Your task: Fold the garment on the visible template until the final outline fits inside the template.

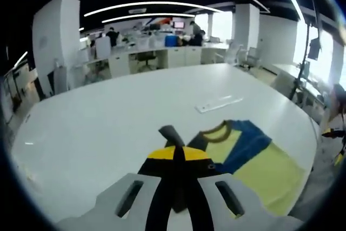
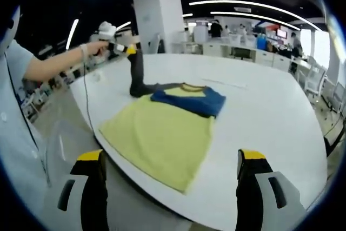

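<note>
L gripper (image 1: 178, 158) clamps dark sleeve (image 2: 136, 74), lifted | R gripper (image 2: 170, 174) released, near, prob. above, shirt (image 2: 162, 133) hem

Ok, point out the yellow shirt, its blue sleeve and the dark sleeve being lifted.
yellow shirt (image 2: 162, 139), right gripper view, body panel.
blue sleeve (image 2: 192, 101), right gripper view, folded middle.
dark sleeve (image 2: 136, 77), right gripper view, raised part.

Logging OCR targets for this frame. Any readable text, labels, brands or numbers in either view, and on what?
None can be read.
T-shirt: plain yellow with a blue sleeve, no print or tag showing.
Flat pale strip on the white table: any marking on it is too small and blurred to read.
Screens at the far desks: coloured blur, nothing to read.
Left gripper and right gripper: no lettering showing.
</note>
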`<action>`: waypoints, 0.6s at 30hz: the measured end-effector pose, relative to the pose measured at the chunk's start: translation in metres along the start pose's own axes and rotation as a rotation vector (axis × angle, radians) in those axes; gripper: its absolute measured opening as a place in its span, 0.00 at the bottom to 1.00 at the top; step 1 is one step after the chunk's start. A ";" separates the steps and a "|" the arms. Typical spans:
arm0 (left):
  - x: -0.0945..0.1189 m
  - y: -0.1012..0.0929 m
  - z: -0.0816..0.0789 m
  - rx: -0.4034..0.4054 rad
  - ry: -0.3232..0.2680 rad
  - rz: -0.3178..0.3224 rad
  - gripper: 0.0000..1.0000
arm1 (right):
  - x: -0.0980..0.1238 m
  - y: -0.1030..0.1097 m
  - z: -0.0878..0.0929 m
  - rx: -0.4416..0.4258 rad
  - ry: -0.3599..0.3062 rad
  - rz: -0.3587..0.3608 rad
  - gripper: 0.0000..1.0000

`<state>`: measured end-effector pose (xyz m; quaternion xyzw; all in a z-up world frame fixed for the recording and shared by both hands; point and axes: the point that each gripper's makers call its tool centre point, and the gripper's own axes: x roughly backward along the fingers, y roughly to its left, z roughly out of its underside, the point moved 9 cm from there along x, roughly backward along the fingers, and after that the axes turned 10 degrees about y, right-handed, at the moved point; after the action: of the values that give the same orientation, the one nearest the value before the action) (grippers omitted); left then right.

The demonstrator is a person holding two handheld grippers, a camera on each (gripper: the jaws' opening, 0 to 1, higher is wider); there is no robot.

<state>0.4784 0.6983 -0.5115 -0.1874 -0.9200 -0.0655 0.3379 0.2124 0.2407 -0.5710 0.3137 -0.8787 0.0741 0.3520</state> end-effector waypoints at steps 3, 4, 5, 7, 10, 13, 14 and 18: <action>-0.004 -0.003 -0.003 0.006 0.001 0.018 0.00 | 0.001 -0.001 0.001 -0.012 -0.008 0.007 1.00; -0.005 -0.003 -0.003 0.005 0.001 0.017 0.00 | 0.001 -0.001 0.001 -0.013 -0.009 0.008 1.00; -0.006 -0.005 -0.004 -0.002 0.006 0.017 0.00 | 0.002 -0.001 0.002 -0.017 -0.013 0.012 1.00; -0.008 -0.009 -0.005 -0.009 0.008 0.021 0.00 | 0.002 -0.001 0.002 -0.020 -0.016 0.012 1.00; -0.009 -0.014 -0.007 -0.016 0.008 0.028 0.00 | 0.002 -0.001 0.003 -0.022 -0.016 0.011 1.00; -0.010 -0.020 -0.011 -0.029 0.008 0.035 0.00 | 0.001 -0.001 0.003 -0.024 -0.017 0.008 1.00; -0.010 -0.020 -0.012 -0.032 0.009 0.037 0.00 | 0.001 -0.001 0.003 -0.024 -0.018 0.008 1.00; -0.012 -0.025 -0.017 -0.043 0.005 0.044 0.00 | 0.001 -0.002 0.003 -0.025 -0.024 0.006 1.00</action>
<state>0.4873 0.6677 -0.5059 -0.2148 -0.9131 -0.0785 0.3376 0.2116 0.2380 -0.5728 0.3076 -0.8846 0.0606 0.3453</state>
